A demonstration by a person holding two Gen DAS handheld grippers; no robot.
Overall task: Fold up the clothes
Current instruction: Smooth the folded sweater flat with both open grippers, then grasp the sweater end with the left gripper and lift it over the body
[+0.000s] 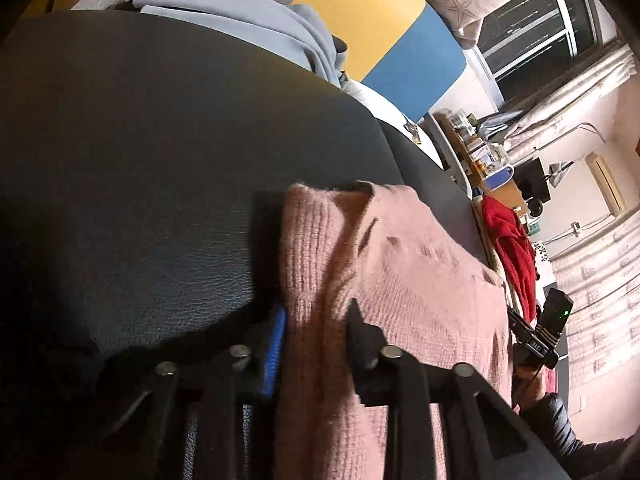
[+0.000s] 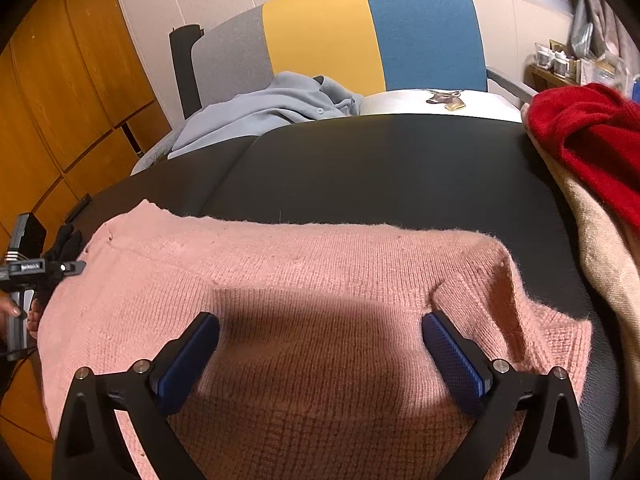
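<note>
Left wrist view
Left tongs (image 1: 316,320): clamped on a bunched edge of the pink knit sweater (image 1: 400,280); blue pad visible on the left finger (image 1: 274,356), cloth pressed between the two fingers.
Pink knit sweater: spread over the black padded surface (image 1: 160,160), running from the tongs toward the right of the picture, ribbed fold lifted at the grip.
Black padded surface: leather-like, fills the left and middle of the picture.
Red garment (image 1: 512,248): heaped just beyond the sweater's far edge, at right.
Pale blue garment (image 1: 260,20): crumpled at the far end, in front of the yellow-and-blue chair back (image 1: 384,36).
Right tongs (image 1: 540,340): seen from outside at the right edge, black body with a green light; finger gap not readable here.
Window (image 1: 532,28): dark panes, curtains beside it.

Right wrist view
Right tongs (image 2: 320,344): spread wide apart, blue pads facing inward, hovering over the sweater (image 2: 320,272), nothing pinched between them.
Pink knit sweater: lying flat across the near half of the black padded surface (image 2: 360,160), right corner folded over itself.
Left tongs (image 2: 52,268): at the sweater's left edge, a hand (image 2: 10,310) behind them.
Red garment (image 2: 592,140): on a beige cloth (image 2: 600,248) at the right.
Pale blue garment (image 2: 272,112): far left, beside a white cloth with a deer print (image 2: 440,100).
Chair back (image 2: 360,32): grey, yellow and blue panels, far.
Wooden cabinet (image 2: 60,100): along the left.
</note>
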